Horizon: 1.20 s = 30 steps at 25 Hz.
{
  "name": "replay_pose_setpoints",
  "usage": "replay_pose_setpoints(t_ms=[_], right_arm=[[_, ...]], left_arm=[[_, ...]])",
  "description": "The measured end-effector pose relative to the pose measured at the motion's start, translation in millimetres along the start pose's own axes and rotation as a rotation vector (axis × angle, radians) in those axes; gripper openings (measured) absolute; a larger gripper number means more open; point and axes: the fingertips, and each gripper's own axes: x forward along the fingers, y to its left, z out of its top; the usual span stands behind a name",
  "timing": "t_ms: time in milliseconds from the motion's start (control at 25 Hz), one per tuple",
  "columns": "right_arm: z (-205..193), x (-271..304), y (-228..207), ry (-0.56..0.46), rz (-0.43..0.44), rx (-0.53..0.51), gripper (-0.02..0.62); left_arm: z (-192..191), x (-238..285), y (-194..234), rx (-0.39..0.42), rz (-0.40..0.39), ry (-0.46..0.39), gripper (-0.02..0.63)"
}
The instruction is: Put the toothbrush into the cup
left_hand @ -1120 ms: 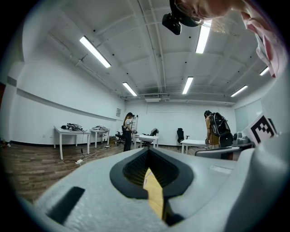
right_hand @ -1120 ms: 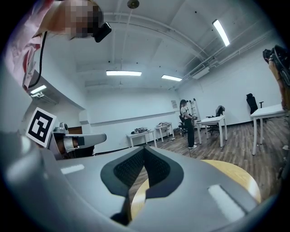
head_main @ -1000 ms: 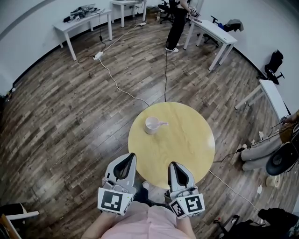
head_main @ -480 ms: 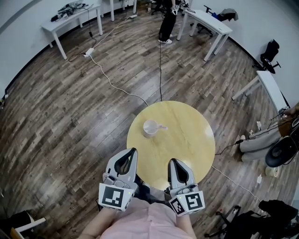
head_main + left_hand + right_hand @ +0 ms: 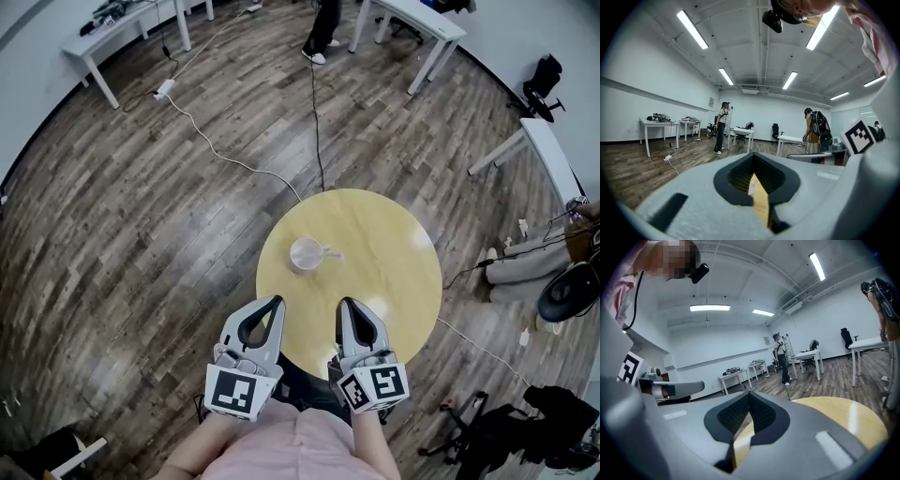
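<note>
A white cup point(image 5: 306, 253) stands on the round yellow table point(image 5: 384, 281), left of its middle. The toothbrush point(image 5: 328, 253) rests in the cup, its end poking out over the rim to the right. My left gripper point(image 5: 277, 301) hovers at the table's near left edge, shut and empty, its tips meeting in the left gripper view point(image 5: 753, 156). My right gripper point(image 5: 344, 302) is over the near part of the table, also shut on nothing point(image 5: 749, 393). Both point towards the cup and stay short of it.
A black cable point(image 5: 314, 141) runs over the wooden floor to the table's far edge. A white cable with a power strip point(image 5: 167, 89) lies at the far left. White desks point(image 5: 412, 23) point(image 5: 548, 155) stand behind and to the right. A person point(image 5: 323, 23) stands at the back.
Both grippers have edged forward towards the cup, still shut. The head view has shifted a little. The cup and toothbrush have not moved on the table.
</note>
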Motion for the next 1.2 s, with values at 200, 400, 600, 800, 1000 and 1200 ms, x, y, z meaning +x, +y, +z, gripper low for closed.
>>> replay_pose_setpoints(t_ms=[200,400,600,800,1000,1200], right_arm=[[-21.6,35.6,-26.5,0.06,-0.027,0.005,0.009],[-40.0,69.2,-46.0,0.108,-0.01,0.012,0.009],[-74.0,95.8,-54.2,0.187,0.034,0.048,0.023],[-108.9,114.2,-66.4,0.27,0.038,0.171,0.066],[-120.3,129.7,-80.9,0.277,0.026,0.267,0.126],[-113.9,141.3,-84.6,0.238,0.053,0.295,0.111]], left_arm=[[-18.2,21.2,7.0,-0.044,0.006,0.048,-0.003],[-29.3,46.0,10.8,-0.084,0.029,0.069,-0.003],[-49.9,54.2,15.2,-0.132,0.06,0.122,-0.003],[-72.2,57.0,28.2,-0.152,0.097,0.185,-0.003],[-83.8,66.3,41.1,-0.158,0.119,0.217,-0.003],[-92.1,76.5,44.4,-0.153,0.111,0.24,-0.003]])
